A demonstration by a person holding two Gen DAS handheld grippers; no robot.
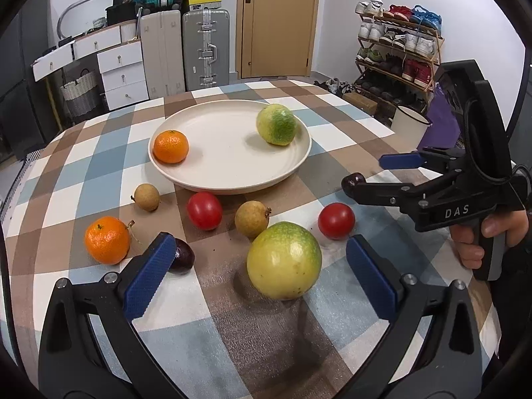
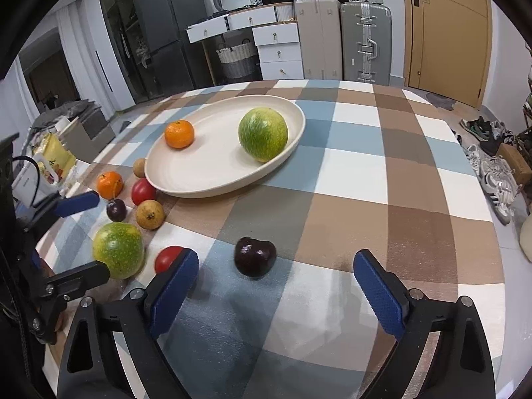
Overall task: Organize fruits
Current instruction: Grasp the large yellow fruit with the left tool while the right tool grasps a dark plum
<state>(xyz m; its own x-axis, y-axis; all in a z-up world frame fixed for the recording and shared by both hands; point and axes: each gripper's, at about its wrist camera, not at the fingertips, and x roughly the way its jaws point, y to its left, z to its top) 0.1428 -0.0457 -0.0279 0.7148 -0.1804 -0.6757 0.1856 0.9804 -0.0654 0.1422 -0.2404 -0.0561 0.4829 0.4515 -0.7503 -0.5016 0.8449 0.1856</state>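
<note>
The dark plum [image 2: 255, 256] is lying on the checked cloth [image 2: 365, 179], on the near side of the cream plate [image 2: 186, 189] and well apart from it. It is being framed by the right gripper [image 2: 276, 286], whose blue pads are standing apart with the plum ahead of them and not touched; nothing is being held. The step in hand is judged to be the approach to this plum. For the next move, the gripper is needing to be pushed forward and down until the pads flank the plum, then closed gently, since the round skin is likely to slip.

Nearer the plate's left side, the big yellow-green fruit [image 1: 284, 260] is being framed by the left gripper [image 1: 262, 279], also wide open and empty. On the plate an orange mandarin [image 1: 170, 146] and a green fruit [image 1: 276, 124] are already sitting; the other loose fruit are waiting off its near rim.
</note>
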